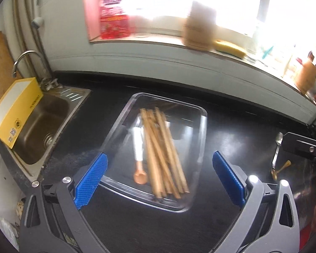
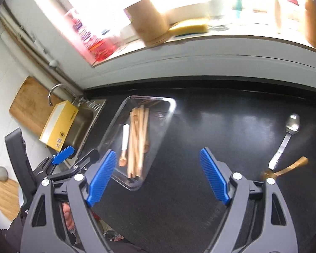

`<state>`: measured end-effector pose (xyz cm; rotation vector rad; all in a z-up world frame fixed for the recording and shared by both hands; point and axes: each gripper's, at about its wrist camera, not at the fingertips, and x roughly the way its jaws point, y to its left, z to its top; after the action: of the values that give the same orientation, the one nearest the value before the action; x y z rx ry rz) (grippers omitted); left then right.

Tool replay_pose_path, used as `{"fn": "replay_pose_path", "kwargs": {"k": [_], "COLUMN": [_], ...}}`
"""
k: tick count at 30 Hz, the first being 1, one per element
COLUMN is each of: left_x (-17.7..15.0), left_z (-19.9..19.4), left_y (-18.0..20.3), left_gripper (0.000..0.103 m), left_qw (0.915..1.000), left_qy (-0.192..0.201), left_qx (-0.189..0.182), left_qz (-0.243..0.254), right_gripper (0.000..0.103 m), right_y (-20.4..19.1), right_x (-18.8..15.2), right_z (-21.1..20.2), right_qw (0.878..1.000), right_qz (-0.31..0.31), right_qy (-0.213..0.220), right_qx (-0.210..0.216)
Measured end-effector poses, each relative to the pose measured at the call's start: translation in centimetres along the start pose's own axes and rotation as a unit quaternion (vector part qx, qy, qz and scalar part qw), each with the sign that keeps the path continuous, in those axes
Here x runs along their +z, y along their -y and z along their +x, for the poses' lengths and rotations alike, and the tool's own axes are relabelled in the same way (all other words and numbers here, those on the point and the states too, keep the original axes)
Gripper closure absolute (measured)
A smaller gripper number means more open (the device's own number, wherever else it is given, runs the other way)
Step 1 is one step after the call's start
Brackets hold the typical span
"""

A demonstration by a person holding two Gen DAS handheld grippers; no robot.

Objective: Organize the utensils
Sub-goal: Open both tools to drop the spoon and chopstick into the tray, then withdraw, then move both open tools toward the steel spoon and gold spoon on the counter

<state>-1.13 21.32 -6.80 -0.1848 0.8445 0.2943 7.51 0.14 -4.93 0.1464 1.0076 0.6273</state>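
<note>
Chopsticks (image 1: 164, 151) and a small spoon (image 1: 139, 164) fill the clear tray (image 1: 197, 109); both hand-held grippers gape, holding nothing.

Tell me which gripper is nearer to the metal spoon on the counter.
Right. The metal spoon lies just right of the open right gripper. The left gripper, also open, hangs over the clear tray, the spoon far off to its right.

Black countertop (image 1: 231, 130) fills mid-frame; steel sink (image 1: 42, 124) with faucet (image 1: 24, 60) at left; bright overexposed window (image 1: 179, 0) above a pale sill (image 1: 158, 42) at top; wooden board (image 2: 29, 103) against the left wall
</note>
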Motion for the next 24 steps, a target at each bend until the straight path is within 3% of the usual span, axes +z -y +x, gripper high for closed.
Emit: {"fn": "replay_pose_path", "kwargs": {"k": [9, 16, 24], "left_x": [-1.4, -2.6, -2.8], "left_z": [-0.3, -0.3, 1.7], "left_y": [11.9, 20.8, 27.2], "left_gripper": [0.006, 0.006, 0.006], "left_qw": [0.9951, 0.9830, 0.9670], "left_qy": [-0.002, -0.007, -0.012], "left_qx": [-0.065, -0.118, -0.140], "left_qz": [0.075, 0.141, 0.212], "right_gripper": [0.024, 0.024, 0.024], "right_y": [9.0, 15.5, 19.6], "right_x": [-4.1, -7.2, -8.7], "right_z": [-8.4, -12.8, -16.2], "right_qw": [0.994, 0.983, 0.972], "right_qz": [0.057, 0.120, 0.162], "right_qy": [0.037, 0.051, 0.072], "right_qx": [-0.084, -0.127, -0.151]}}
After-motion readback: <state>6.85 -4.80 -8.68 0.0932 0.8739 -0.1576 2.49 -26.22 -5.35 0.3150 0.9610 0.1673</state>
